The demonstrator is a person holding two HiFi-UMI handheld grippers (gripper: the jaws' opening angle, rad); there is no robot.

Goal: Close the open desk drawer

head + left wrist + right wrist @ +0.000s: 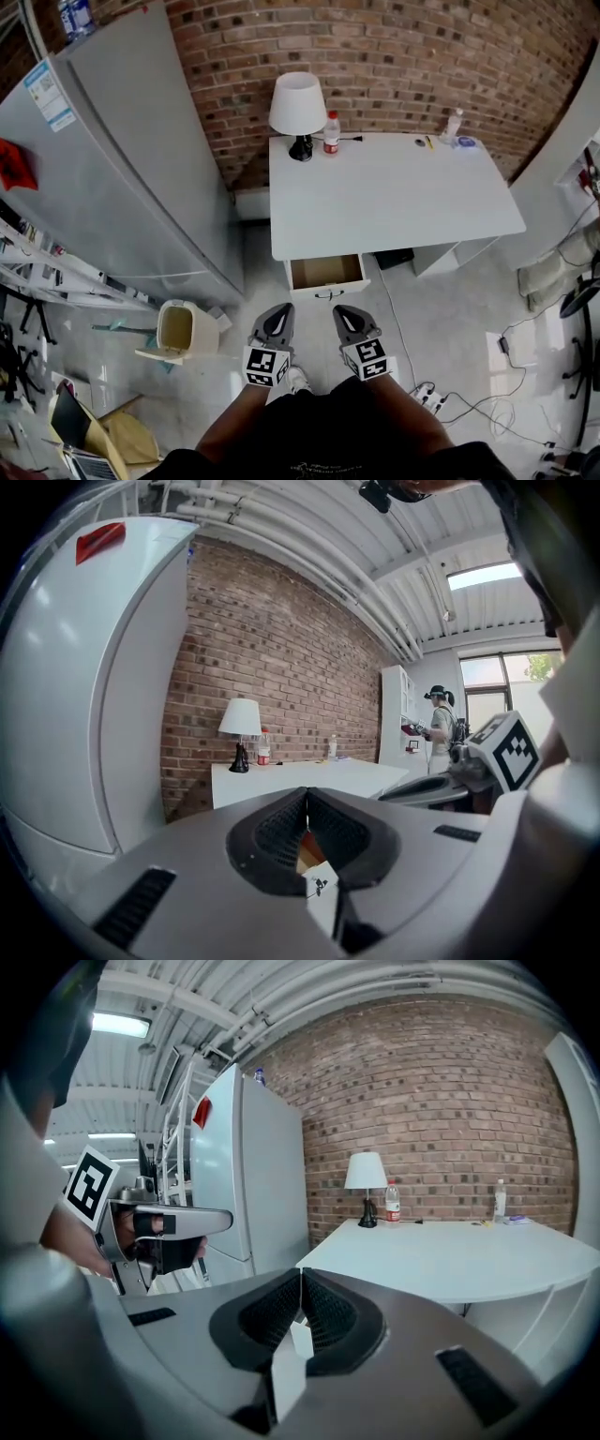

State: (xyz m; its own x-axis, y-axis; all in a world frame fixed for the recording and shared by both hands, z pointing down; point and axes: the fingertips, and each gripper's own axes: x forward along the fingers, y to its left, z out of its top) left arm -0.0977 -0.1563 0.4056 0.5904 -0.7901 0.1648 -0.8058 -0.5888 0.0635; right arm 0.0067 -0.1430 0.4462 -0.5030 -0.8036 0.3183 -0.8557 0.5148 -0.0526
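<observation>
head view shows the drawer (326,272) open; gripper views show left gripper (307,801) and right gripper (301,1279) closed, empty.

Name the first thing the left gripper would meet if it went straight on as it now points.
Probably the white front of the open drawer, which lies ahead of the left gripper and shows beyond its closed jaws; depth is unclear.

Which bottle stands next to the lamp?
The red-labelled bottle, right beside the lamp; the clear bottle stands at the other back corner of the desk.
</observation>
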